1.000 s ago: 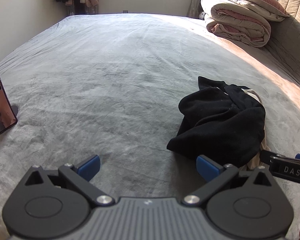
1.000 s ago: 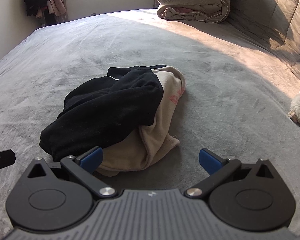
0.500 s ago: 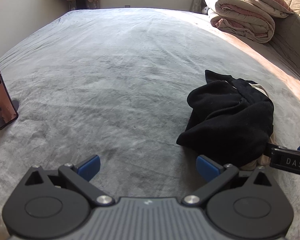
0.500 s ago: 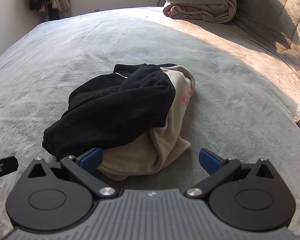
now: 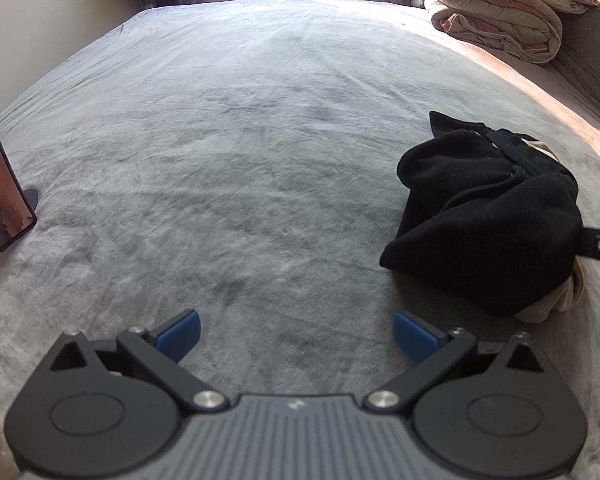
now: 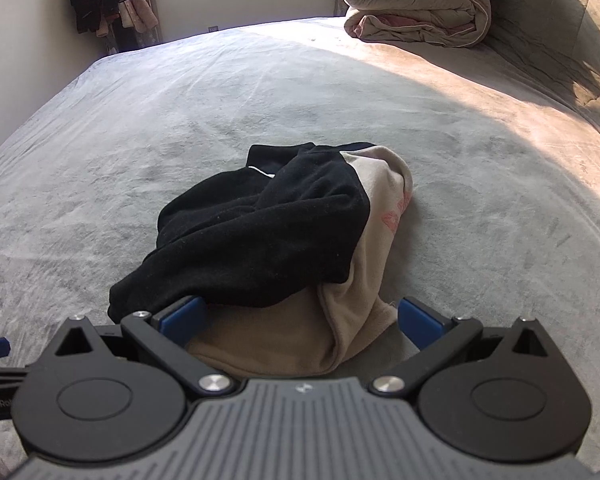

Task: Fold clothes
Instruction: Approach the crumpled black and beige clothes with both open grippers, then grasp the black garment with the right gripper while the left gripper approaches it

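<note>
Right gripper [image 6: 302,318] spread wide, empty, low over the near hem of the clothes heap [image 6: 276,252], tan cloth lying between the 2 blue pads [image 6: 184,316] without being pinched. Left gripper [image 5: 296,334] likewise released, holding nothing, over bare bedspread, with the heap off to its right and a little farther. Clearly the nearer of the 2: the right. Heap crumpled, a black garment [image 6: 260,232] draped over a tan garment [image 6: 364,280], long axis running from near left toward far right in the right wrist view. Probably a first pick-up of the near edge, nothing yet folded. Beneath, a grey plush bedspread [image 6: 180,128], soft and wrinkled. Propped at far left, a phone [image 5: 4,184]. Farther off, folded quilts [image 6: 416,4] against a headboard, and clothes hanging [image 6: 100,0] by a window.
</note>
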A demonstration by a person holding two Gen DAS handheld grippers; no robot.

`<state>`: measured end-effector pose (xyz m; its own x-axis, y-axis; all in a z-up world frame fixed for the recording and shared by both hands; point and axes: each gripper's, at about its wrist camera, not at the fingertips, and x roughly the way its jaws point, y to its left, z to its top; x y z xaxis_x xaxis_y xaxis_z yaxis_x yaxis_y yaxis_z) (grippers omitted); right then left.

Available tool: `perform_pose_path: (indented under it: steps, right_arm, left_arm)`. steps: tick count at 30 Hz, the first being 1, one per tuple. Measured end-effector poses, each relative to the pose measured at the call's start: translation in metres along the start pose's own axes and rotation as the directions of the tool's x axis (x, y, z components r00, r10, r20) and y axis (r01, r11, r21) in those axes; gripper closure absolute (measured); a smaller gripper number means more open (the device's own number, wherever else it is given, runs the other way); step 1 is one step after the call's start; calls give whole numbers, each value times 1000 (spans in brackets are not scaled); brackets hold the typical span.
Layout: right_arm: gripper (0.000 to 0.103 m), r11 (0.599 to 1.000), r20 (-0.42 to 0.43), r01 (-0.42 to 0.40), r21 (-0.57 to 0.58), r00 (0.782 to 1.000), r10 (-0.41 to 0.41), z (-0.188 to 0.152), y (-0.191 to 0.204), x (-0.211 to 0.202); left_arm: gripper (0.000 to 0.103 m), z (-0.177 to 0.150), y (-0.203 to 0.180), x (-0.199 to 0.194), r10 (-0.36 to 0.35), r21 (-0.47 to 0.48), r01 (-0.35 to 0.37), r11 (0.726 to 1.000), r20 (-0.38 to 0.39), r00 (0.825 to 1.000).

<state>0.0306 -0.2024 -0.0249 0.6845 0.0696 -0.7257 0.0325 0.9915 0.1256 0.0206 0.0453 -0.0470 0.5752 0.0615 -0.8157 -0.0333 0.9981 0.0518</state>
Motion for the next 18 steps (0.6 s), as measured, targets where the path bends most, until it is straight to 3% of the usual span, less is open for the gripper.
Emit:
perform_pose_path:
  steps: [8, 14, 18]
  right_arm:
    - [1, 974, -31, -170, 153, 984, 176, 12, -24, 12]
    - [25, 942, 32, -242, 232, 970, 241, 18, -34, 13]
    - [38, 900, 37, -350, 261, 935, 353, 18, -32, 15]
  left_arm:
    - [0, -21, -12, 31, 34, 92, -26, 995, -88, 996]
    - [0, -35, -4, 31, -29, 101, 29, 994, -7, 1000]
    - [0, -44, 0, 31, -60, 100, 55, 993, 56, 997]
